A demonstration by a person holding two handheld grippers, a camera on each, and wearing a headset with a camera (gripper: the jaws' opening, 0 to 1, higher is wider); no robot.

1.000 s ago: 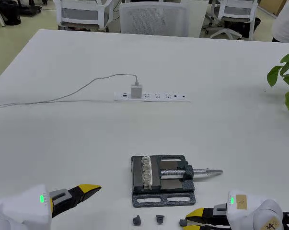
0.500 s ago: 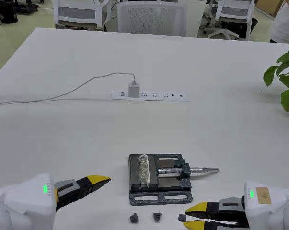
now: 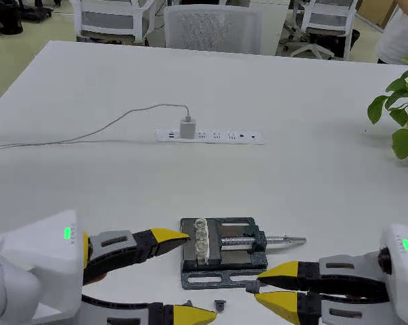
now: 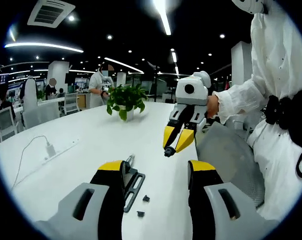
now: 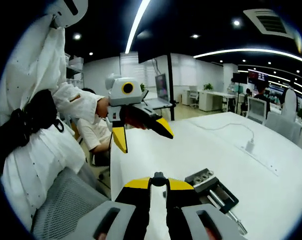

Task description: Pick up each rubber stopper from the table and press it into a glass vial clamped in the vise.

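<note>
Hovering on the left, the left gripper [image 4: 156, 169] has its jaws spread wide with nothing between them, the upper tip close to the vise [image 3: 220, 256]. Two loose stoppers [image 4: 146, 198] lie on the white surface [image 3: 122, 183] just in front of the vise. Three glass vials [image 3: 201, 240] stand in a row, clamped in the vise. Well behind it lies a power strip [image 3: 210, 136]. Further right, the right gripper [image 5: 159, 182] has its jaws pinched on a dark held stopper [image 5: 158, 175] at the very tips, raised off the surface near the vise's front corner.
</note>
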